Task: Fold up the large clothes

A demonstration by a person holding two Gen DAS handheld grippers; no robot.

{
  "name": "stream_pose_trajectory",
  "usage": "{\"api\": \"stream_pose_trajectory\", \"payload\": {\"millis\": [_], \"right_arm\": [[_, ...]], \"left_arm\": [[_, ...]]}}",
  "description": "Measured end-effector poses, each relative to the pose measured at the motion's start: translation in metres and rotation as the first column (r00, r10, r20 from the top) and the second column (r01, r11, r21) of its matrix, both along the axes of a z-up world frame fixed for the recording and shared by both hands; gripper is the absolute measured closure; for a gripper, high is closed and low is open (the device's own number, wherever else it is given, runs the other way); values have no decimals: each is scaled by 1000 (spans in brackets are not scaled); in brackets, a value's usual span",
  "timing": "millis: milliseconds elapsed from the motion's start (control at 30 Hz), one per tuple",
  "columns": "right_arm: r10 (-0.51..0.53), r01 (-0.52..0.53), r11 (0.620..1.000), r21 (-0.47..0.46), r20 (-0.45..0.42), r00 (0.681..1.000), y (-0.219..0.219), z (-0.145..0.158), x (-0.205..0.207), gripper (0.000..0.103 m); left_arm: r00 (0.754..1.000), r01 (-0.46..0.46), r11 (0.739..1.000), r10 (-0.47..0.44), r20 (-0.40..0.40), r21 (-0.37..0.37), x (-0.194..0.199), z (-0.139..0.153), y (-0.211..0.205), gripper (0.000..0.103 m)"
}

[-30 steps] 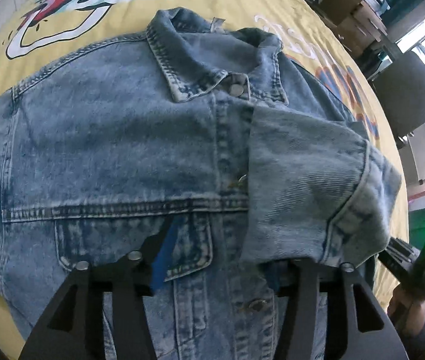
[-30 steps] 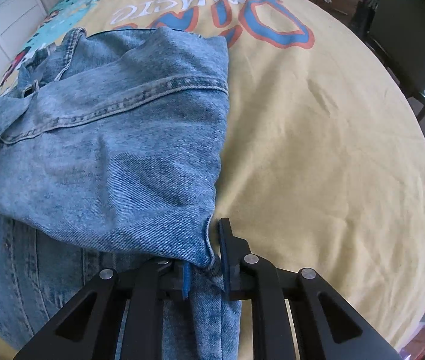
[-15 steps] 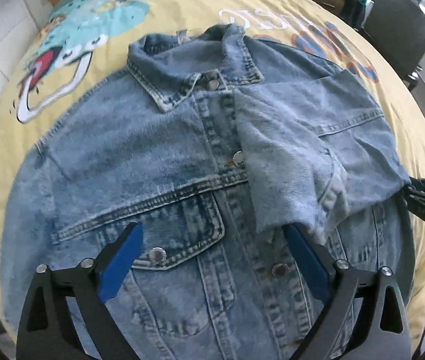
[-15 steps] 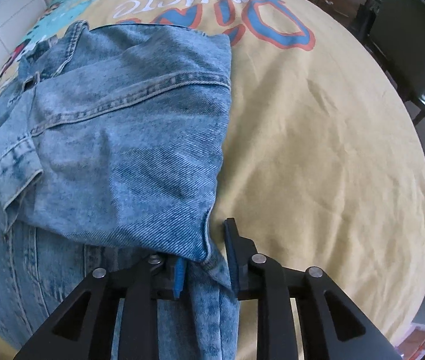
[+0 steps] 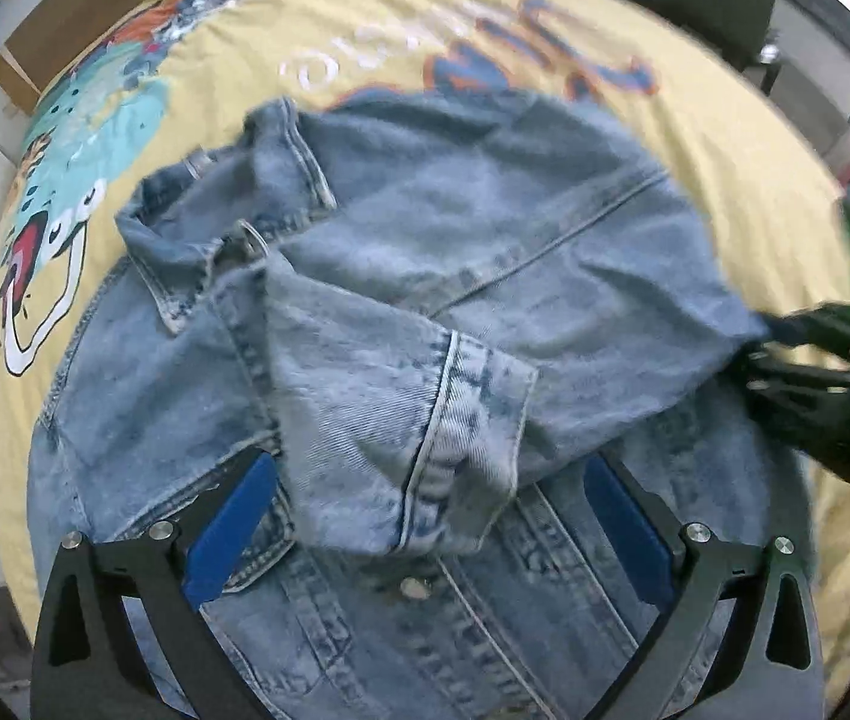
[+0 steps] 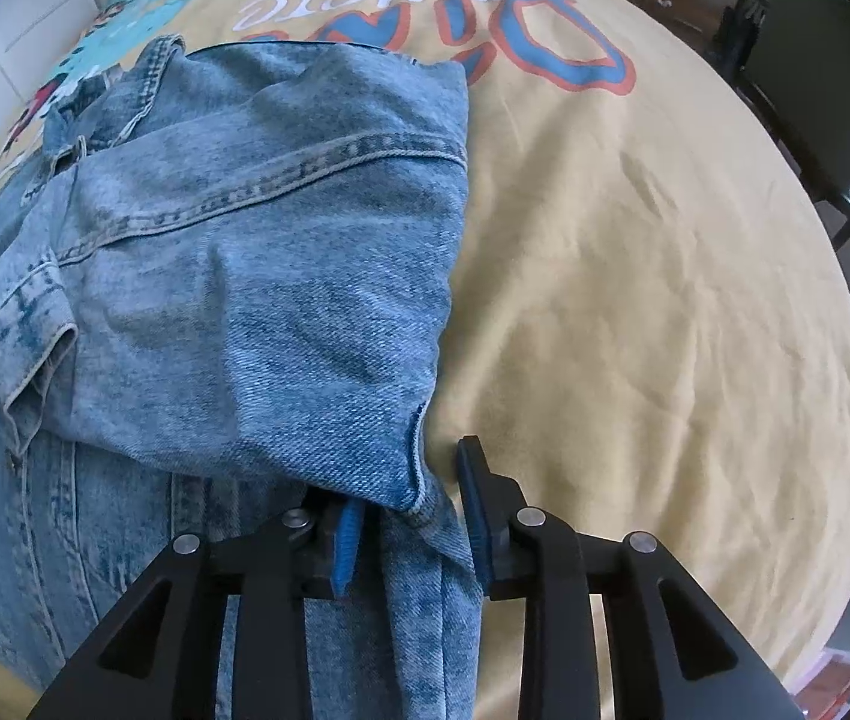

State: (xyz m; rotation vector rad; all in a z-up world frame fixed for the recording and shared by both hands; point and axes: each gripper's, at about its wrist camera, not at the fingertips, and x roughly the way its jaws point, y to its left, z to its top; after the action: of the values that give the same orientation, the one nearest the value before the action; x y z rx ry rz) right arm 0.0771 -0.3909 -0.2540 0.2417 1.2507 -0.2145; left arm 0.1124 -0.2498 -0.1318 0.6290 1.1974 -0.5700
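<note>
A light blue denim jacket lies front up on a yellow printed sheet, collar at the far side. Its right sleeve is folded across the chest, cuff near the button placket. My left gripper is open and empty, hovering over the cuff. My right gripper straddles the jacket's side edge by the folded sleeve; its jaws stand apart with denim loose between them. It also shows at the right of the left wrist view.
The yellow sheet with orange and blue lettering extends bare to the right of the jacket. A dark chair stands past the far right edge. A cardboard box sits at the far left.
My left gripper let go of the sleeve cuff, opened wide and drew back and right. My right gripper's jaws widened from a pinch on the side edge; the sleeve now lies flat.
</note>
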Motion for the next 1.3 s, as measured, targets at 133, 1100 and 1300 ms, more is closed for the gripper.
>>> {"api": "stream_pose_trajectory", "payload": {"millis": [133, 1100, 1300], "right_arm": [[2, -3, 1000, 11, 2, 1000, -13, -3, 1, 72], [12, -12, 1000, -10, -19, 1000, -8, -8, 7, 66], [10, -10, 1000, -25, -28, 1000, 1, -9, 12, 66]], "left_arm": [[1000, -11, 997, 13, -18, 78, 9, -33, -6, 2], [906, -380, 894, 307, -292, -238, 108, -2, 154, 47], [886, -448, 870, 402, -229, -207, 122, 8, 191, 36]]}}
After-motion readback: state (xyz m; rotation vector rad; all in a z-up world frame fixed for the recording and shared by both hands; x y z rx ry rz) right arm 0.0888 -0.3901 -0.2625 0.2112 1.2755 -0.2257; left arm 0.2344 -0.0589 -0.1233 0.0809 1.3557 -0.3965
